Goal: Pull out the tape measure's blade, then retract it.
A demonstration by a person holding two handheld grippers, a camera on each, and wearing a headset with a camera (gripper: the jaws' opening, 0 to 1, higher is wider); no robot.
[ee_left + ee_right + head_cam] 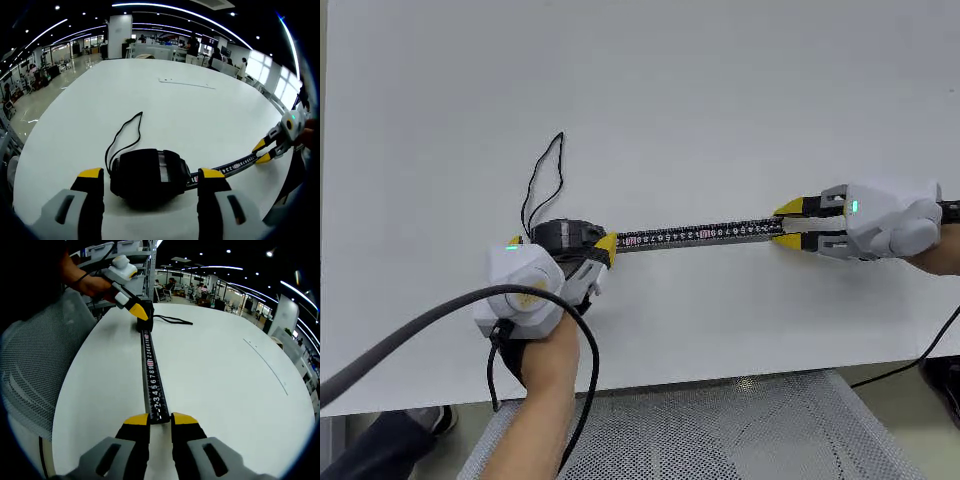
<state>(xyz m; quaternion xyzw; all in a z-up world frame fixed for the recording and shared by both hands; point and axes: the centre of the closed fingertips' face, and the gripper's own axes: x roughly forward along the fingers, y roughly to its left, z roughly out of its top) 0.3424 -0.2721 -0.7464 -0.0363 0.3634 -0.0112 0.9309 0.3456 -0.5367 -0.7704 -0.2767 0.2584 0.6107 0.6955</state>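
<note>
Lying drawn out — black numbered blade [700,235] from black case [560,236].

white table [720,100], tape measure [565,236], black strap [544,185]

A wide white counter [210,115] stands in an open-plan office. Ceiling light strips [170,7], a pillar [119,31] and far desks [150,50] with people [192,45] form the background.

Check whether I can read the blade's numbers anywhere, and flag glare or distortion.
Right gripper view: the blade shows sharp numerals near the jaws; fisheye bows the table edge. Head view: even light, soft shadows, no harsh glare, numerals too small. Left gripper view: the case is dark, ceiling lights bend into arcs.
</note>
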